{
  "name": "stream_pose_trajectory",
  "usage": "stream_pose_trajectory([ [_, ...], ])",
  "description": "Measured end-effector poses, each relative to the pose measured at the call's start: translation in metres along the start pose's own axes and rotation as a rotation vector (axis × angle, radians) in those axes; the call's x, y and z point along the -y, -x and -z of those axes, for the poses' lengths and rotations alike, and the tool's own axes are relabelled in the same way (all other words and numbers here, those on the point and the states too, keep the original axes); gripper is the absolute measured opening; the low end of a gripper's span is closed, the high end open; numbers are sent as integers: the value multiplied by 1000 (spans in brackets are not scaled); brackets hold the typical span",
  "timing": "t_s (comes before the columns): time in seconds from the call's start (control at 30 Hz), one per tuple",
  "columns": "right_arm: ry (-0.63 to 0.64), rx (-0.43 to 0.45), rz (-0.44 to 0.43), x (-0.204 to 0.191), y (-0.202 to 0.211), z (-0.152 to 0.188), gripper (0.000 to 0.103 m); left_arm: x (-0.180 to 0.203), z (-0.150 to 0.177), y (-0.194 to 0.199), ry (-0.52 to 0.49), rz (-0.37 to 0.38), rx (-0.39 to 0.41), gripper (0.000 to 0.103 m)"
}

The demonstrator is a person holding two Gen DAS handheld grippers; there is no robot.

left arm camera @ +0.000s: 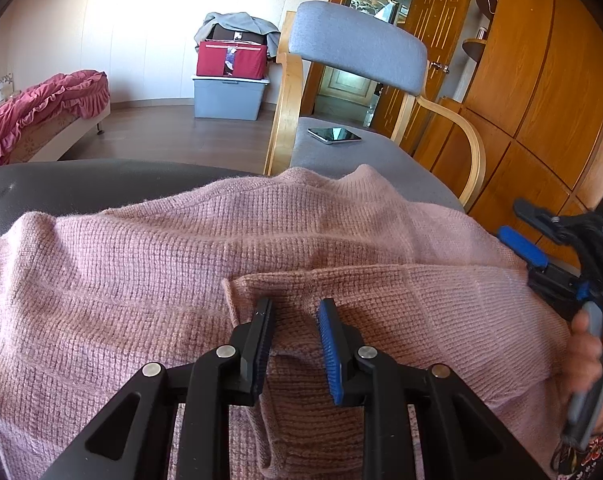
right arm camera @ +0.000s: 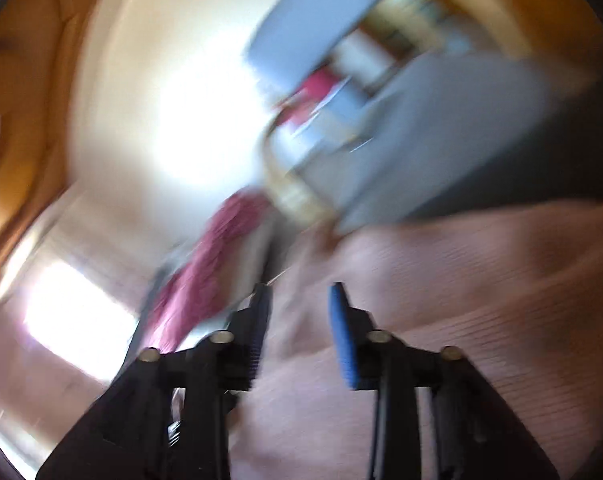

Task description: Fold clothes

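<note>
Pink sweater [left arm camera: 261,248] spread over dark tabletop [left arm camera: 61,188], left tool [left arm camera: 295,312] pinching a sweater fold, right tool [right arm camera: 301,300] spread, nothing between, at sweater's 3 o'clock edge, chair [left arm camera: 361,48] at 12 o'clock.

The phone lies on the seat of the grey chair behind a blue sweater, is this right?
Not quite: the sweater is pink, not blue, as the left wrist view shows. The phone does lie on the seat of the grey chair behind it.

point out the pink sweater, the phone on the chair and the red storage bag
pink sweater [left arm camera: 149,264]: left wrist view, on its flat knit body
phone [left arm camera: 334,135]: left wrist view, on its dark screen
red storage bag [left arm camera: 231,61]: left wrist view, on its front panel
</note>
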State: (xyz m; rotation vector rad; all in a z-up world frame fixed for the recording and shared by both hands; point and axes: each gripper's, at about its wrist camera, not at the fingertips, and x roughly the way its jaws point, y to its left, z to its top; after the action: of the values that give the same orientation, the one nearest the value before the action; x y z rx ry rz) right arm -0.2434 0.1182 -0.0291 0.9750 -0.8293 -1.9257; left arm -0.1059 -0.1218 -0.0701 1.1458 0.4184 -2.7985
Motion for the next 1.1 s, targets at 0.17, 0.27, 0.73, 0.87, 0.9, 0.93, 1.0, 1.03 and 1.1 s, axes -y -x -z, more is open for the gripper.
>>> stream_pose_trajectory([
  [0.17, 171, -284, -37, -26, -48, 33, 45, 0, 1, 0, -4, -4, 0, 23],
  [0.27, 191, -309, 86, -20, -53, 39, 4, 0, 1, 1, -5, -6, -1, 23],
  [0.73, 389, -362, -4, -64, -48, 66, 7, 2, 0, 1, -6, -7, -1, 23],
  [0.87, 397, -466, 58, -56, -65, 82, 3, 0, 1, 1, 5, 7, -1, 23],
  [0.9, 370, -469, 49, -51, -64, 82, 3, -2, 1, 2, 15, 19, 1, 23],
  [0.93, 351, -472, 37, -48, -63, 81, 2, -5, 0, 3, 30, 37, 3, 23],
  [1.0, 316, -475, 15, -43, -61, 78, 2, -15, 0, 8, 83, 94, -1, 23],
  [1.03, 315, -475, 13, -43, -60, 78, 2, -21, 0, 12, 114, 127, -1, 23],
  [1.1, 313, -476, 10, -40, -59, 78, 2, -36, 0, 27, 150, 171, 20, 23],
])
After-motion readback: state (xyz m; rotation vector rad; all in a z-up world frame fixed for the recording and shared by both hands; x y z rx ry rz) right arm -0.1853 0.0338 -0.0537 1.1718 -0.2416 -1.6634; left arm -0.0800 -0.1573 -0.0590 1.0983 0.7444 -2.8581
